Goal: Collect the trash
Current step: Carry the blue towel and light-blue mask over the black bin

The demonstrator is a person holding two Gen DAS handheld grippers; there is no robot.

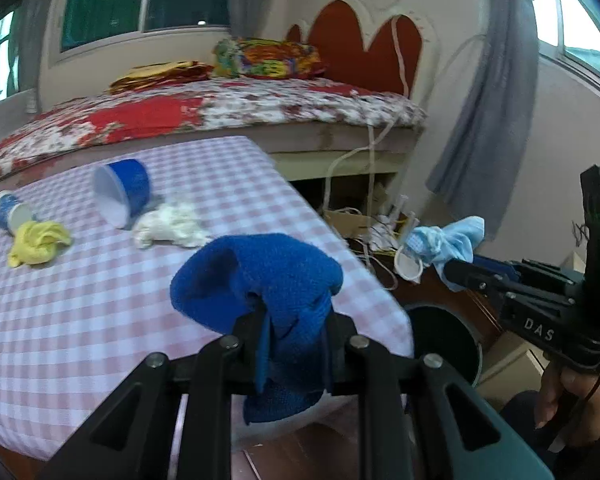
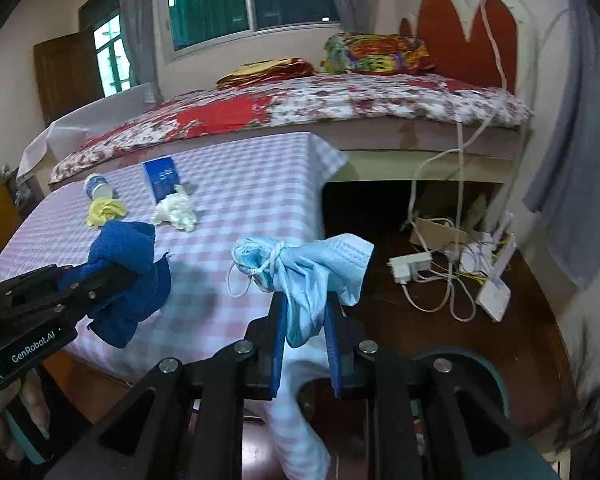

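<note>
"DAS" on right tongs (image 1: 452,268); "GenRobot.AI" on left tongs (image 2: 112,276)

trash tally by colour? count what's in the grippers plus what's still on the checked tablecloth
Blue: 4 – blue cloth in left gripper, light-blue face mask in right gripper, large blue cup, small blue cup
Yellow: 1 – yellow wad
White: 1 – white tissue wad
Total: 6
</note>
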